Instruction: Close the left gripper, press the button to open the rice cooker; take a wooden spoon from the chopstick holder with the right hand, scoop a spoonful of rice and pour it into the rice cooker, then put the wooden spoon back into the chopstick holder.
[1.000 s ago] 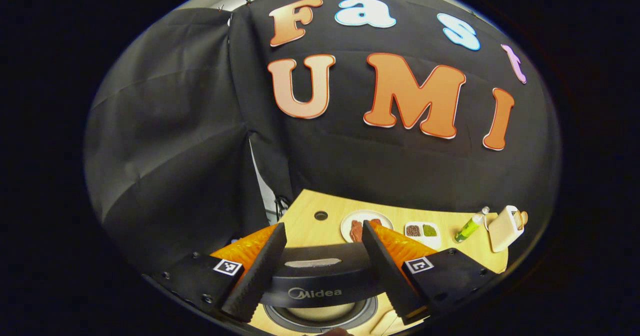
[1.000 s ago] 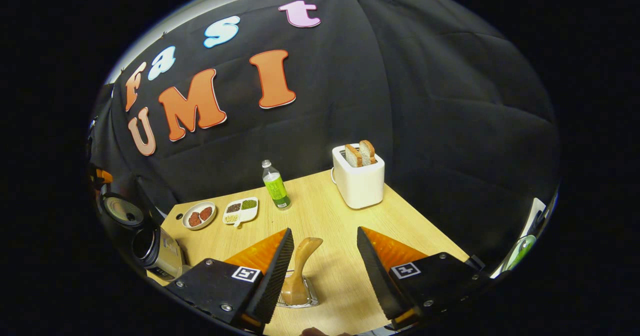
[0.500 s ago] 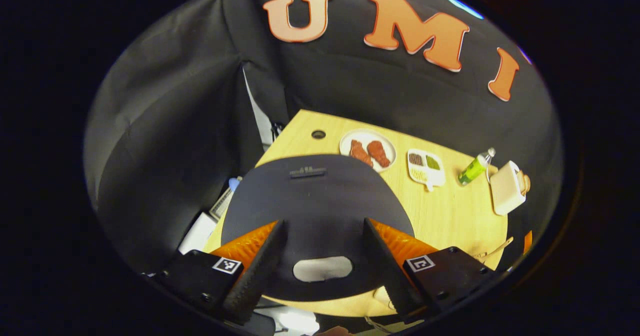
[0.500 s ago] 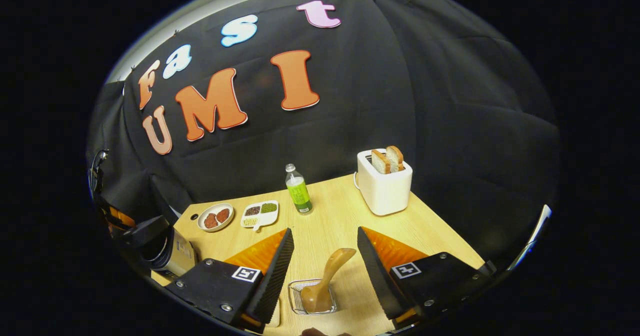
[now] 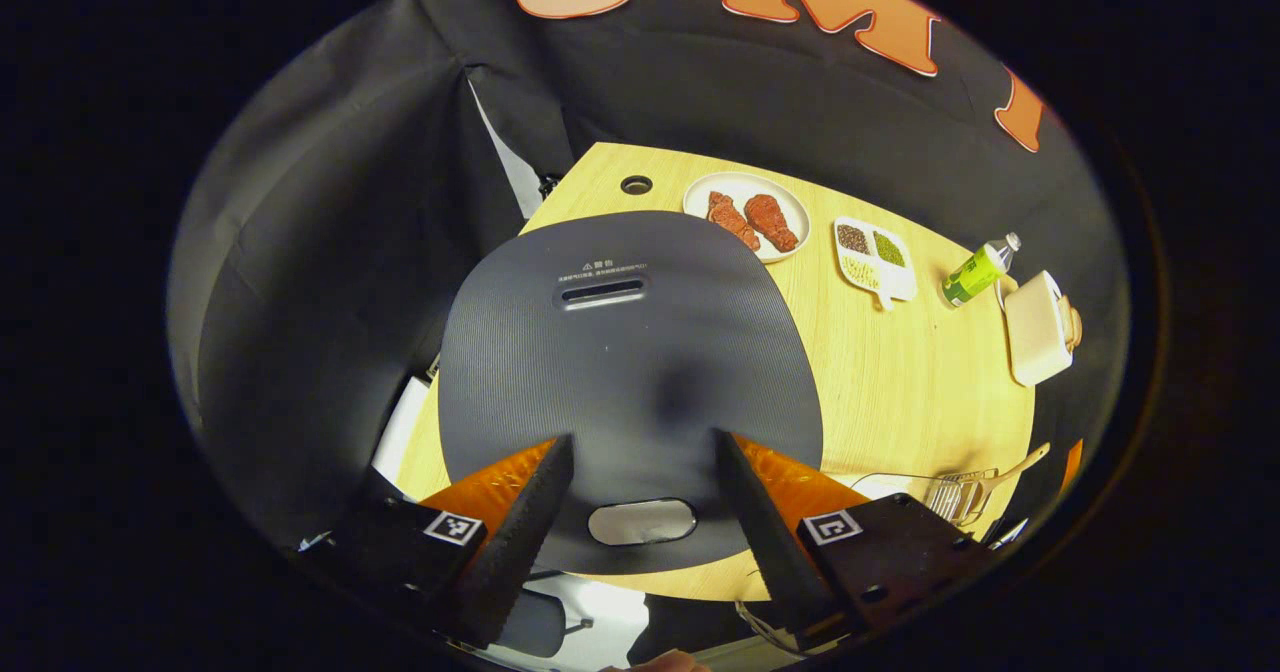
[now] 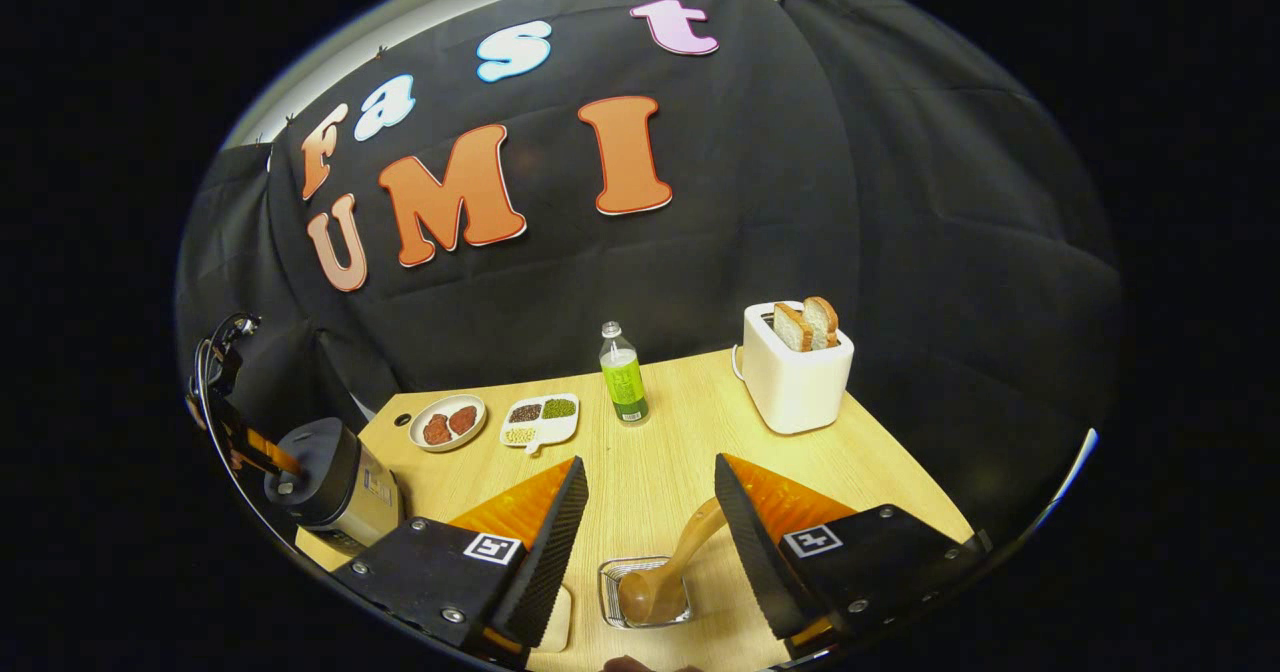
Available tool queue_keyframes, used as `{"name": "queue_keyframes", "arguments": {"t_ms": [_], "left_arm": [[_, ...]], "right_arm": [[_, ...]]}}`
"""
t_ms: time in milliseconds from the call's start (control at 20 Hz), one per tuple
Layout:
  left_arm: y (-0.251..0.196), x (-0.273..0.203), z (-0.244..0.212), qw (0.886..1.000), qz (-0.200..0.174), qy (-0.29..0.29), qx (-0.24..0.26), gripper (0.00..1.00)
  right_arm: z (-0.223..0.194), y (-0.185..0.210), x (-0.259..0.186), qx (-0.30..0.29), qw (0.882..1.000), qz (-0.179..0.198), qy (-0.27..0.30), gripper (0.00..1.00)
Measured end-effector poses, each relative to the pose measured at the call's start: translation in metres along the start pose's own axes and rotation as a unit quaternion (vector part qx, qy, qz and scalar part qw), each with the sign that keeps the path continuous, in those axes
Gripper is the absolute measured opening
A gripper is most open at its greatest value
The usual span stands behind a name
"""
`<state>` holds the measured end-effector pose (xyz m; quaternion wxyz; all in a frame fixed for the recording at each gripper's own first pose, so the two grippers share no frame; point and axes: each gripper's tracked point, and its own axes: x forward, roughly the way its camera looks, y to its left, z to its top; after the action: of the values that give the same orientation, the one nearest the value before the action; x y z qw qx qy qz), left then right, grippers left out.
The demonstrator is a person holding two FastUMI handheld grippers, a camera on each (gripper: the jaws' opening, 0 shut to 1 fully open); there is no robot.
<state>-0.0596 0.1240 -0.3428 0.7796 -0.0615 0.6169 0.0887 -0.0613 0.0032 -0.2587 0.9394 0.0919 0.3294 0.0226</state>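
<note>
while my left claw [image 5: 640,497] is hovering spread above the rice cooker [image 5: 630,372] lid's button [image 5: 641,521], my right claw [image 6: 648,517] is gaping over the wooden spoon [image 6: 670,572].

Ribbed dark-grey rice cooker lid [image 5: 640,352] — pale wood-grain table [image 6: 660,452] (white toaster [image 6: 795,377], green-labelled bottle [image 6: 624,387]).

Left gripper view: close above the rice cooker [image 5: 630,352] lid at the table's [image 5: 900,382] left edge, looking steeply down. Right gripper view: near the front edge, facing the back wall across the table [image 6: 660,452], farther off. Shared: plate [image 5: 745,215] [image 6: 447,421], bottle [image 5: 978,271] [image 6: 623,386], toaster [image 5: 1040,327] [image 6: 795,365].
</note>
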Motion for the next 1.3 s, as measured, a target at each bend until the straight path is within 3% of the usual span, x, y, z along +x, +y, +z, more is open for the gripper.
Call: {"name": "queue_keyframes", "arguments": {"t_ms": [150, 400, 550, 700, 950, 1150, 1300], "left_arm": [[0.002, -0.001, 0.000, 1.000, 0.004, -0.010, -0.011, 1.00], [0.000, -0.002, 0.002, 0.997, 0.010, -0.076, 0.002, 0.99], [0.001, -0.006, 0.002, 0.994, 0.016, -0.109, -0.021, 0.99], [-0.010, -0.019, 0.010, 0.988, -0.005, -0.155, -0.022, 0.99], [-0.032, -0.091, 0.062, 0.950, -0.001, -0.310, 0.035, 0.98], [-0.049, -0.155, 0.093, 0.905, 0.002, -0.419, 0.069, 1.00], [-0.067, -0.199, 0.107, 0.878, -0.019, -0.474, 0.066, 0.98]], "right_arm": [[0.001, 0.008, 0.000, -0.001, 1.000, 0.006, 0.001, 0.81], [0.021, 0.021, -0.001, -0.013, 1.000, 0.015, -0.020, 0.80], [0.041, 0.027, -0.005, -0.026, 0.999, 0.018, -0.043, 0.80], [0.066, 0.034, -0.014, -0.041, 0.996, 0.021, -0.072, 0.80], [0.110, 0.060, -0.036, -0.062, 0.988, 0.035, -0.134, 0.80], [0.134, 0.078, -0.050, -0.076, 0.981, 0.051, -0.171, 0.80], [0.141, 0.086, -0.059, -0.078, 0.979, 0.059, -0.179, 0.80]]}}
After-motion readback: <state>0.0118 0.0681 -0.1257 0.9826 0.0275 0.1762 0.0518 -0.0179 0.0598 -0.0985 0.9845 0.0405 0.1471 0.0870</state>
